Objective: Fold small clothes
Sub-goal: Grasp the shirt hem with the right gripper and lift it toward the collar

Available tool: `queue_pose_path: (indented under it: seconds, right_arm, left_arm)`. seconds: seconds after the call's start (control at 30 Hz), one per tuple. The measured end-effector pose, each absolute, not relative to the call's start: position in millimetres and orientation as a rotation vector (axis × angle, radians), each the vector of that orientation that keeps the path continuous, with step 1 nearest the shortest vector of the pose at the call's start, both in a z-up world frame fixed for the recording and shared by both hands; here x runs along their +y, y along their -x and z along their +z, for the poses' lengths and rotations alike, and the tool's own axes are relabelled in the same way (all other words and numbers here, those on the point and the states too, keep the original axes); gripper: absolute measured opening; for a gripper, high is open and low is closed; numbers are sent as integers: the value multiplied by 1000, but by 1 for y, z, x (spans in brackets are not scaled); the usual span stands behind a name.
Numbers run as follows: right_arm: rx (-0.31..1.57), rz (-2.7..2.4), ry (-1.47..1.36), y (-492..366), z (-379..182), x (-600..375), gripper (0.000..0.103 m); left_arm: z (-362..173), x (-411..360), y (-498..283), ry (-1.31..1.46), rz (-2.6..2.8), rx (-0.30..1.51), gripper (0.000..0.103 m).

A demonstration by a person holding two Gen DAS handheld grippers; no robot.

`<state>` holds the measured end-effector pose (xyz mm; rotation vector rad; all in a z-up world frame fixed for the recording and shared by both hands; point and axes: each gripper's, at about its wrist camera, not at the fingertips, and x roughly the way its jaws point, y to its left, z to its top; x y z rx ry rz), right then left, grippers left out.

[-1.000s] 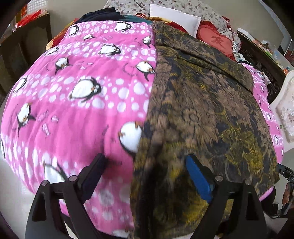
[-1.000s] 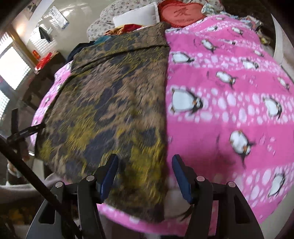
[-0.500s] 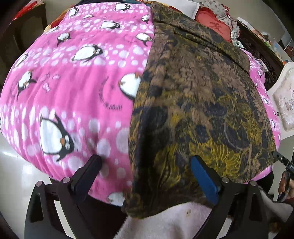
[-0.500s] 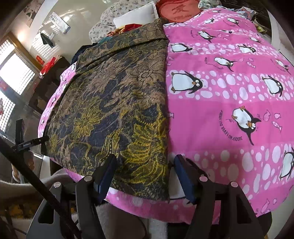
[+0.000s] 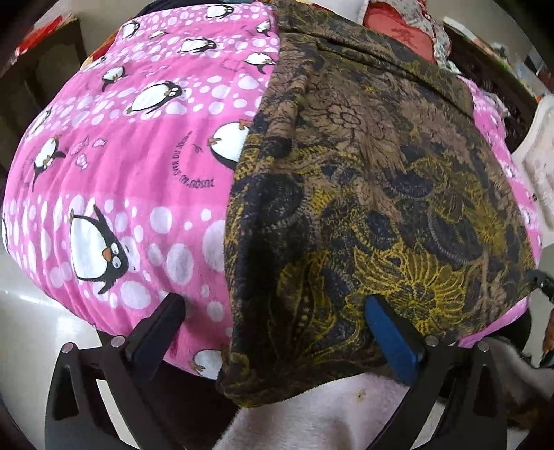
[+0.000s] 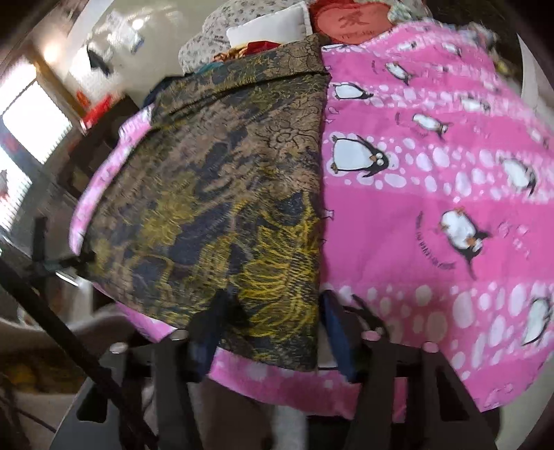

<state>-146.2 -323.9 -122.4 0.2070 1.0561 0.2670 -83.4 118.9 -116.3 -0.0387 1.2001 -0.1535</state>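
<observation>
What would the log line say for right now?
step: lining up at near hem | left gripper: open | right gripper: open | cloth: flat on blanket, not gripped

A bed fills both views, spread with a pink penguin-print blanket (image 5: pixel 131 166), and at its far end, around twelve o'clock, lie a white pillow (image 6: pixel 273 24), a red cushion with a stitched character (image 6: pixel 349 22) and a small-flowered pillow (image 6: pixel 207 45). In the right wrist view a bright window (image 6: pixel 31 117) glares at nine o'clock beside a pale wall (image 6: pixel 114 31), with dark wooden furniture (image 6: pixel 100 152) below it carrying something red. In the left wrist view a pale glossy floor (image 5: pixel 31 311) shows at eight o'clock, a dark wooden cabinet (image 5: pixel 52 65) at ten o'clock and dark carved furniture (image 5: pixel 491 69) at two o'clock.
</observation>
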Motion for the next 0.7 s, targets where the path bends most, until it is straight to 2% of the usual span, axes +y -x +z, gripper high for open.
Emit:
queue_pose_path:
  seconds: [0.03,0.1,0.13,0.17,0.23,0.3,0.4,0.6,0.67,0.7]
  right_arm:
    - [1050,261,-179,147,-120,-323,37]
    - [1035,261,-185,147,-115,-326,11]
    - [1029,271,-192,148,-113,-326,9]
    - [1022,288,-186,148,-109,-325,9]
    - [1016,327,-168,149,-104,-319,9]
    - [1018,372,-192,148,-104,-316,9]
    - [1044,393,-273,142,-113,-322,11]
    - [1054,419,-409,141,-125,-332,18]
    - [1046,419,-405,140,-123,-333,16]
    - [1033,425,-396,139,-119,-333,10]
  left_arm:
    - [-117,118,83,29,-153,1204,103]
    - [-117,116,82,19,-146,1211,102]
    - [-116,115,83,7,-139,1212,97]
    - [-115,114,84,-15,-131,1209,93]
    - [-110,105,90,-68,-147,1193,71]
    - [-104,96,97,-104,-188,1185,56]
    - [-105,90,99,-129,-204,1177,53]
    - [-107,97,94,-23,-228,1199,58]
    - [-104,98,95,-20,-230,1193,49]
    - [-102,101,92,9,-244,1197,29]
